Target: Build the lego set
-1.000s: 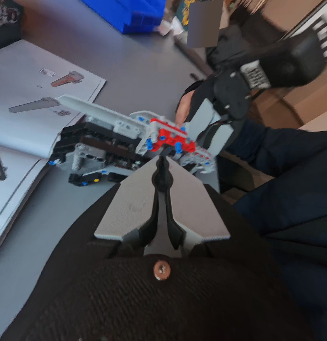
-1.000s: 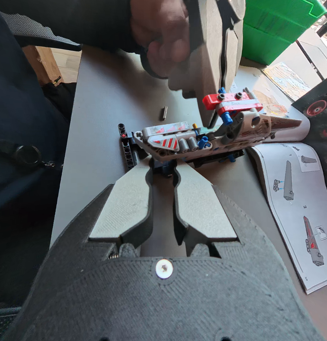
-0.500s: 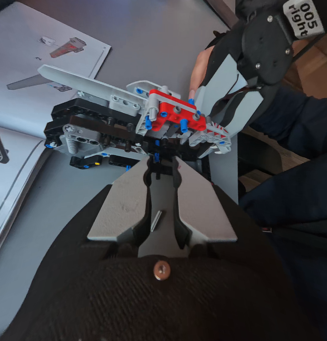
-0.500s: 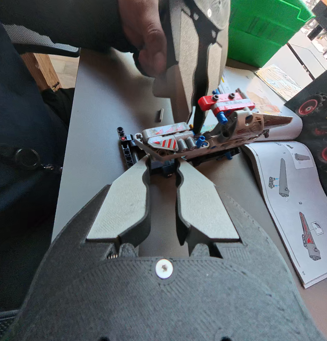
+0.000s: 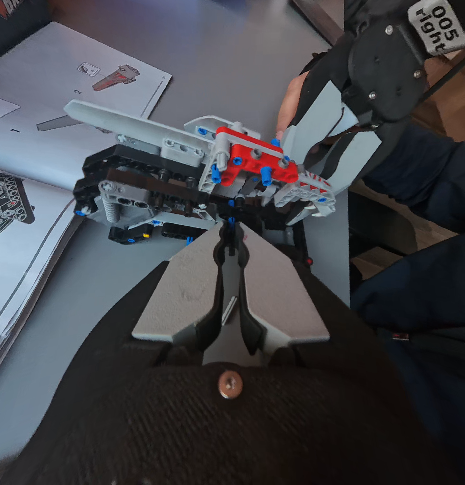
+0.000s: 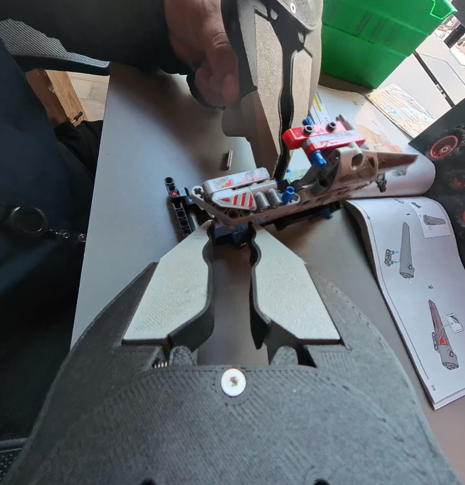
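Note:
The partly built lego model [image 5: 173, 178], grey and black with a red beam [image 5: 255, 162] and blue pins, lies on the grey table [image 5: 226, 65]. My left gripper [image 5: 230, 233] is at its near side, shut on a thin black and blue pin that stands against the model's underside. In the right wrist view the left gripper [image 6: 278, 175] comes down from above onto the model [image 6: 252, 199]. My right gripper [image 6: 231, 231] is shut on the model's dark base part at the striped end. It also shows in the left wrist view [image 5: 310, 168].
An open instruction booklet [image 5: 55, 91] lies beside the model and also shows in the right wrist view [image 6: 423, 288]. A loose grey axle [image 6: 228, 160] lies on the table. A green bin [image 6: 370, 47] and a black box with red wheels [image 6: 457, 157] stand behind. The table edge [image 5: 341, 249] and a person's legs are close. Tip to tip, the grippers are about 5 cm apart.
My left gripper's fingers opened a little half a second ago and have closed in on the pin. The model has tipped up slightly. My right gripper has kept its hold.

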Demonstrator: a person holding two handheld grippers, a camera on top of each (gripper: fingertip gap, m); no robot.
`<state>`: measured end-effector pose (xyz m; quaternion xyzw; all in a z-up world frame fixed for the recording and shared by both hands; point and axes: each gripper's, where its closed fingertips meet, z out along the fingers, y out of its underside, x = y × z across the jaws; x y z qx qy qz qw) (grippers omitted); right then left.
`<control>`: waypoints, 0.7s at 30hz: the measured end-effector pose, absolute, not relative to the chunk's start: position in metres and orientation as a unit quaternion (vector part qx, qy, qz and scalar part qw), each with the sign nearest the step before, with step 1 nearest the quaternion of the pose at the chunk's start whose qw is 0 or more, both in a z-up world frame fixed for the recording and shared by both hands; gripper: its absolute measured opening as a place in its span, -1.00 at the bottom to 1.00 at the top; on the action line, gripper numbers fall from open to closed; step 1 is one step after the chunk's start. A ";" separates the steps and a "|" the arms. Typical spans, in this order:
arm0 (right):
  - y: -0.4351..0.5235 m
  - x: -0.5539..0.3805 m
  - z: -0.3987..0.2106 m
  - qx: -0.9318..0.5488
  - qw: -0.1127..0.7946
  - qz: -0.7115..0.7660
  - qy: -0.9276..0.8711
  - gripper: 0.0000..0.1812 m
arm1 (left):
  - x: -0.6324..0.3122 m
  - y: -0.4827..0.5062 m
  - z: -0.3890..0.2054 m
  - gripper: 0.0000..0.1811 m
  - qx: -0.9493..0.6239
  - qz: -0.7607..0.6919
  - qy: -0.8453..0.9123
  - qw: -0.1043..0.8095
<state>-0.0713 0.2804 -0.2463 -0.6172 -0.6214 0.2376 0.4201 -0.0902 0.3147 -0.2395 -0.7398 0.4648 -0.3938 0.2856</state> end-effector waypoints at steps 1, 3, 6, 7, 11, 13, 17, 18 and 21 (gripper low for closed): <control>0.281 -0.071 -0.246 -0.618 0.422 0.235 -0.620 -0.77 | -0.092 0.314 -0.240 -0.99 -0.741 -0.390 0.463 0.291; 0.282 -0.066 -0.243 -0.620 0.429 0.236 -0.612 -0.78 | -0.094 0.312 -0.240 -0.98 -0.739 -0.390 0.462 0.298; 0.285 -0.051 -0.220 -0.618 0.470 0.254 -0.577 -0.78 | -0.095 0.310 -0.239 -0.99 -0.738 -0.400 0.455 0.297; 0.283 -0.048 -0.207 -0.616 0.485 0.265 -0.562 -0.78 | -0.096 0.311 -0.239 -0.98 -0.739 -0.399 0.452 0.300; 0.269 -0.068 -0.163 -0.647 0.531 0.227 -0.498 -0.85 | -0.099 0.312 -0.239 -0.99 -0.746 -0.394 0.442 0.306; 0.276 -0.076 -0.166 -0.706 0.534 0.157 -0.438 -0.81 | -0.099 0.312 -0.239 -0.98 -0.749 -0.390 0.436 0.311; 0.285 -0.082 -0.200 -0.763 0.491 0.029 -0.420 -0.52 | -0.101 0.307 -0.239 -0.98 -0.758 -0.387 0.419 0.317; 0.292 -0.078 -0.202 -0.767 0.491 0.003 -0.414 -0.44 | -0.102 0.306 -0.238 -0.98 -0.759 -0.386 0.415 0.321; 0.296 -0.078 -0.211 -0.792 0.457 0.008 -0.406 -0.41 | -0.107 0.298 -0.238 -0.98 -0.762 -0.380 0.411 0.326</control>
